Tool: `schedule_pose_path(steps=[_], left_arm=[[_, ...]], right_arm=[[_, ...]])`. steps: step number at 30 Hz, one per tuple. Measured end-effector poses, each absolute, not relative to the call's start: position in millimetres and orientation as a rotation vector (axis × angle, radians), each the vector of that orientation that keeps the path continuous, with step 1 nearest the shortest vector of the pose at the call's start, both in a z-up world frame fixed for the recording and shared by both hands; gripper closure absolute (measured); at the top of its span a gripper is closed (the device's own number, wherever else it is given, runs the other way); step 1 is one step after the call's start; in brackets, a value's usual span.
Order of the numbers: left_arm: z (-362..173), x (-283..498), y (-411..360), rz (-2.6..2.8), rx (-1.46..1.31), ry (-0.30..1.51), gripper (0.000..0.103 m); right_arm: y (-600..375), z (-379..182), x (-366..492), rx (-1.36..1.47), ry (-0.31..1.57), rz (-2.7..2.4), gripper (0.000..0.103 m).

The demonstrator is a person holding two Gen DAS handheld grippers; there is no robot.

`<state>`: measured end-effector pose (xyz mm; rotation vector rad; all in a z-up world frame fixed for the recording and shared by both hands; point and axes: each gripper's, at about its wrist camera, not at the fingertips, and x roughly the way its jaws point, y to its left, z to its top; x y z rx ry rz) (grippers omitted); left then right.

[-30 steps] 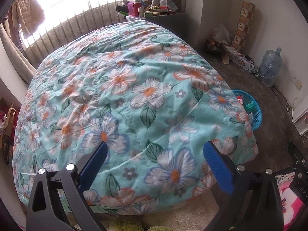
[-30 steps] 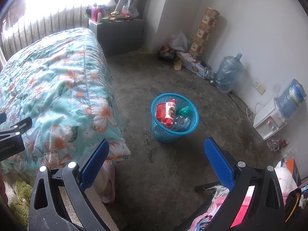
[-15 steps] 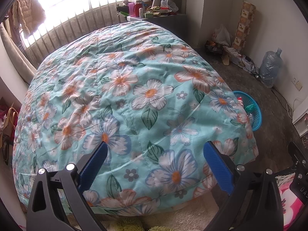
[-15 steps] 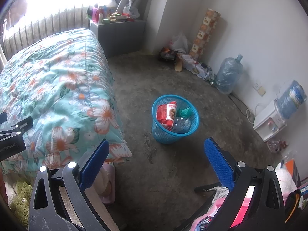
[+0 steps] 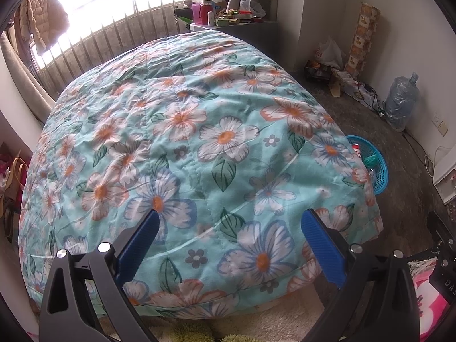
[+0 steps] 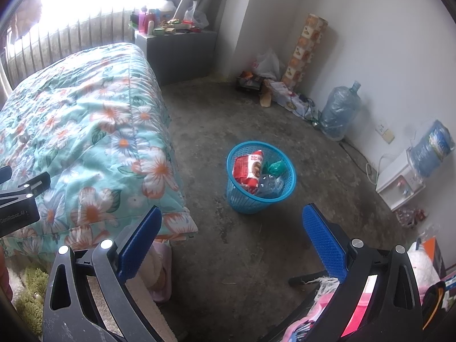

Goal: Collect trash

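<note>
Scanning for trash, both claws empty.
Right claw (image 6: pixel 232 235) and left claw (image 5: pixel 228 238) gape wide; blue basket (image 6: pixel 260 199) at 12 o'clock already holds wrappers, floor-placed for easy drops.

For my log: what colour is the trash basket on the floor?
Blue, an openwork plastic basket; clearest in the right wrist view.

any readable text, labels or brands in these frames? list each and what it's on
"GenRobot.AI", partly cut off, on the black body of the left hand-held gripper at the right wrist view's edge.
"DA", cut off, on the black device at the left wrist view's right edge.
Red snack packet in the blue mesh basket: print too blurred.
White plastic bag: red marks unreadable.
</note>
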<state>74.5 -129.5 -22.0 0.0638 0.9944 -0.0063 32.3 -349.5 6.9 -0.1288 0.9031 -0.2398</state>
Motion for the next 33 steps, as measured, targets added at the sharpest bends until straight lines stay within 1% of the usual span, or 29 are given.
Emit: schedule_pose_path(steps=[33], left_arm=[[-20.6, 72.8, -128.6, -0.004, 0.062, 0.990, 0.006]], right_arm=[[-345.7, 7.0, 31.4, -0.127, 0.897, -0.238, 0.008]])
